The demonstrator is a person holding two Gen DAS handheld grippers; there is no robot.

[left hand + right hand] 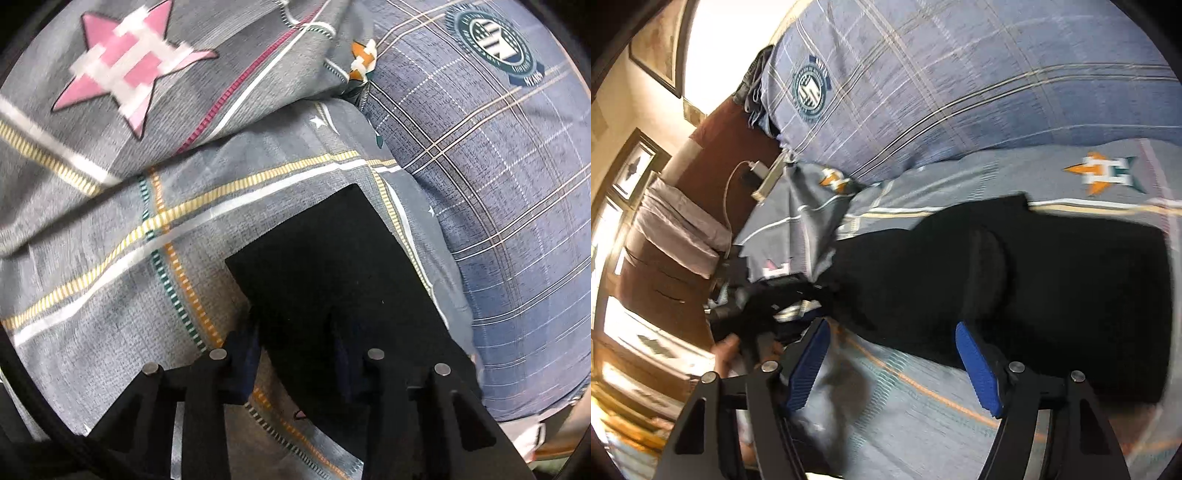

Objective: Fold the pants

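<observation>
The black pants [1052, 280] lie folded in a long band across the grey patterned bedsheet [923, 424]. In the left wrist view a flat end of the pants [332, 266] runs back between the fingers of my left gripper [295, 354], which is shut on it. My right gripper [892, 363] is open, its blue pads [975, 365] wide apart, just above the sheet at the near edge of the pants, holding nothing. The left gripper also shows in the right wrist view [764, 310], at the far end of the pants.
A blue plaid pillow [498, 184] lies beside the pants; it also shows in the right wrist view [942, 81]. A raised fold of sheet with a pink star [129, 74] lies ahead of my left gripper. A charger and cable [753, 170], headboard and folded bedding [676, 229] stand beyond the bed's edge.
</observation>
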